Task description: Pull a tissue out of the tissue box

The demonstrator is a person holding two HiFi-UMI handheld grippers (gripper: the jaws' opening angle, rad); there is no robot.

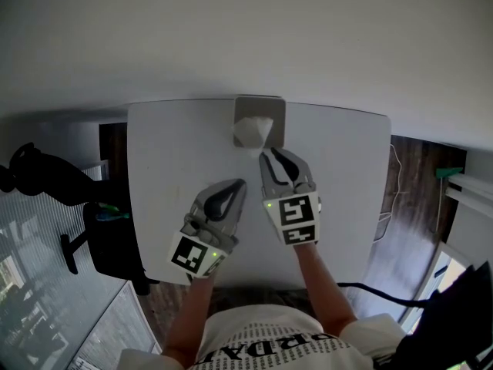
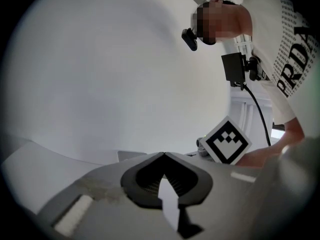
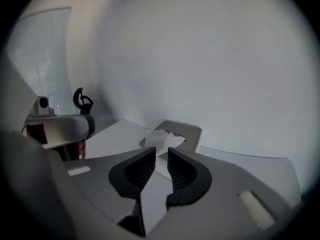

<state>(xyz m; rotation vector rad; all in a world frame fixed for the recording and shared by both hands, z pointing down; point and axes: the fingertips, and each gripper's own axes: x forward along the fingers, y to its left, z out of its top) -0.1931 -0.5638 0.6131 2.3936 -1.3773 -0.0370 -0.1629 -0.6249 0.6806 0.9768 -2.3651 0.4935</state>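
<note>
Head view: white table (image 1: 169,153) with the box (image 1: 260,105) at its far edge. Left gripper (image 1: 241,183) hangs over the table nearer the person, jaws together and empty. Right gripper (image 1: 268,157) is farther forward, its jaws a narrow gap apart with nothing in them. Its tips are just short of the tissue (image 1: 252,132), which stands crumpled out of the box. I judge the right jaws should widen, nip the tissue's peak and draw it up steadily. The box may lift with it, so the left gripper could pin it down.

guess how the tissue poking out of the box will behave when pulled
The tissue stands in crumpled folds, so it is probably floppy, very light and easy to tear. The tissue box sits unheld on the table, so it may lift or slide with the pull.
</note>
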